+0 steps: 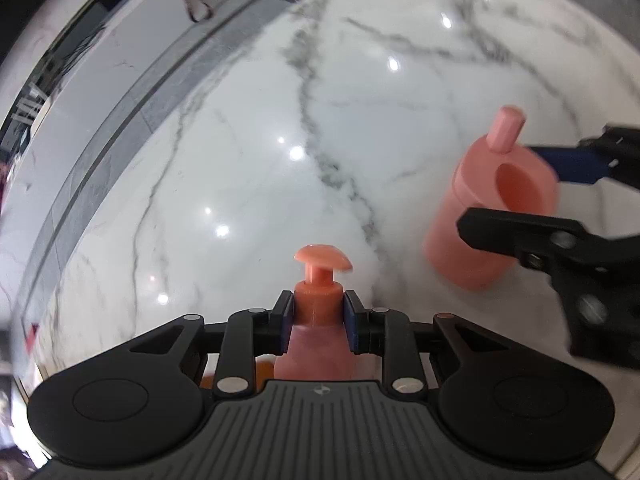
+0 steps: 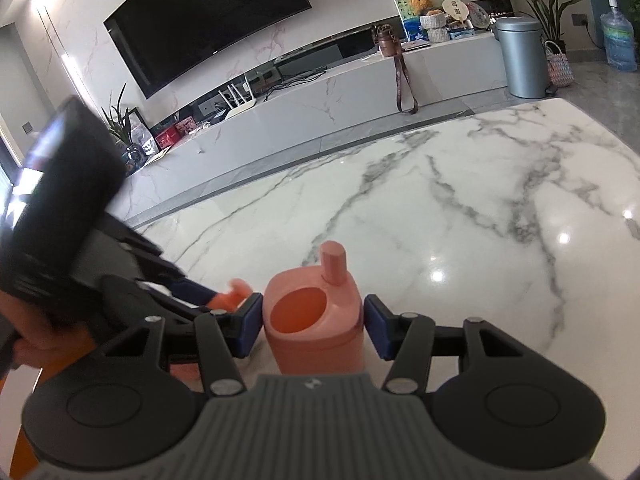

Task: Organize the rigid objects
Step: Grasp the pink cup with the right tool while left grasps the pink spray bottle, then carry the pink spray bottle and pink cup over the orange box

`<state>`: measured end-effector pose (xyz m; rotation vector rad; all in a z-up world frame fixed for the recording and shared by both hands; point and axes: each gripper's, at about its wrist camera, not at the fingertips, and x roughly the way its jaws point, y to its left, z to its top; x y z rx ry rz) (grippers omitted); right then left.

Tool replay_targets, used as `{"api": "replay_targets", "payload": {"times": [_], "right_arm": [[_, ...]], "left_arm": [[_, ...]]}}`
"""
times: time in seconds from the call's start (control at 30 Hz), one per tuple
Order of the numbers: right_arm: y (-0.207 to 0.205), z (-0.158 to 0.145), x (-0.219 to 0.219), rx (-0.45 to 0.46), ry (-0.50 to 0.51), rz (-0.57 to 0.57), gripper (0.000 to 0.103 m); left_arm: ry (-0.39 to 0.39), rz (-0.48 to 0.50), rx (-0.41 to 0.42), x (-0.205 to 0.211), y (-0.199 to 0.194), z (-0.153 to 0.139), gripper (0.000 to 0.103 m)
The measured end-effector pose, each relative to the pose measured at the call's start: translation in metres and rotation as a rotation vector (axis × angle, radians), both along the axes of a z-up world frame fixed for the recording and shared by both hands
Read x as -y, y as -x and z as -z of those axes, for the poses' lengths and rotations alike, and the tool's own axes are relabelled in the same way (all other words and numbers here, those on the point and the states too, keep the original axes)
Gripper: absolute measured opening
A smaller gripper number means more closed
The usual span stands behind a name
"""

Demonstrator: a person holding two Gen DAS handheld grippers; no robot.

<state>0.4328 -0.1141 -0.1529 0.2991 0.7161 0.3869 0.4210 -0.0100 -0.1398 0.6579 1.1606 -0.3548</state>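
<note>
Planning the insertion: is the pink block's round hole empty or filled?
Empty: the pink block's round hole shows only its bare inside.

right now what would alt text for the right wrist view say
The right gripper straddles a pink container with an open hole and a peg on top, its pads not clearly touching. It stands on a marble table, with a TV on the wall behind.

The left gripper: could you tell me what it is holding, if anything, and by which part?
The left gripper is shut on the orange mushroom-capped piece, its blue pads clamping the cylindrical body just below the cap and neck.
</note>
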Motion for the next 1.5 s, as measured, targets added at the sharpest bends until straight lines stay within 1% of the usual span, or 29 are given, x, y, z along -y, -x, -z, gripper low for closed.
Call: {"api": "replay_targets", "payload": {"times": [0.1,0.17,0.3,0.4,0.53,0.6,0.7,0.77,0.87,0.97,1.07,1.13,1.23,1.33,1.4,1.47,1.5], "right_arm": [[0.001,0.001,0.002,0.002,-0.006,0.010,0.056],[0.003,0.000,0.003,0.013,-0.002,0.012,0.056],[0.015,-0.005,0.004,0.054,0.003,0.007,0.056],[0.030,-0.010,0.008,0.083,0.002,0.001,0.056],[0.051,-0.021,0.010,0.111,-0.018,-0.011,0.056],[0.065,-0.030,0.007,0.130,-0.020,-0.032,0.056],[0.090,-0.049,0.001,0.160,-0.027,-0.064,0.056],[0.107,-0.064,-0.003,0.161,-0.055,-0.091,0.056],[0.135,-0.090,-0.012,0.157,-0.109,-0.153,0.055],[0.161,-0.117,-0.030,0.166,-0.149,-0.248,0.056],[0.179,-0.136,-0.057,0.169,-0.136,-0.361,0.055],[0.188,-0.142,-0.080,0.178,-0.095,-0.426,0.055],[0.195,-0.140,-0.118,0.166,-0.017,-0.516,0.055],[0.195,-0.126,-0.155,0.146,0.077,-0.607,0.055],[0.188,-0.113,-0.176,0.110,0.145,-0.653,0.055],[0.178,-0.099,-0.197,0.056,0.214,-0.691,0.055],[0.175,-0.094,-0.202,0.042,0.232,-0.701,0.055]], "left_arm": [[0.065,-0.054,0.036,-0.010,0.015,-0.014,0.029],[0.122,-0.099,0.065,-0.017,0.029,-0.024,0.029],[0.237,-0.201,0.148,-0.035,0.060,-0.044,0.029],[0.331,-0.271,0.198,-0.048,0.086,-0.070,0.029],[0.486,-0.345,0.288,-0.074,0.135,-0.120,0.029],[0.549,-0.384,0.335,-0.092,0.161,-0.142,0.029],[0.581,-0.460,0.379,-0.120,0.192,-0.163,0.029],[0.588,-0.506,0.406,-0.136,0.206,-0.168,0.029],[0.595,-0.536,0.450,-0.156,0.227,-0.166,0.029],[0.613,-0.557,0.453,-0.176,0.239,-0.155,0.029],[0.649,-0.622,0.433,-0.202,0.252,-0.140,0.029],[0.667,-0.664,0.418,-0.217,0.257,-0.128,0.029],[0.686,-0.676,0.407,-0.234,0.263,-0.114,0.029],[0.710,-0.679,0.389,-0.249,0.262,-0.103,0.029],[0.710,-0.650,0.376,-0.256,0.261,-0.098,0.029],[0.693,-0.615,0.354,-0.259,0.256,-0.091,0.029],[0.682,-0.595,0.341,-0.260,0.255,-0.087,0.029]]}}
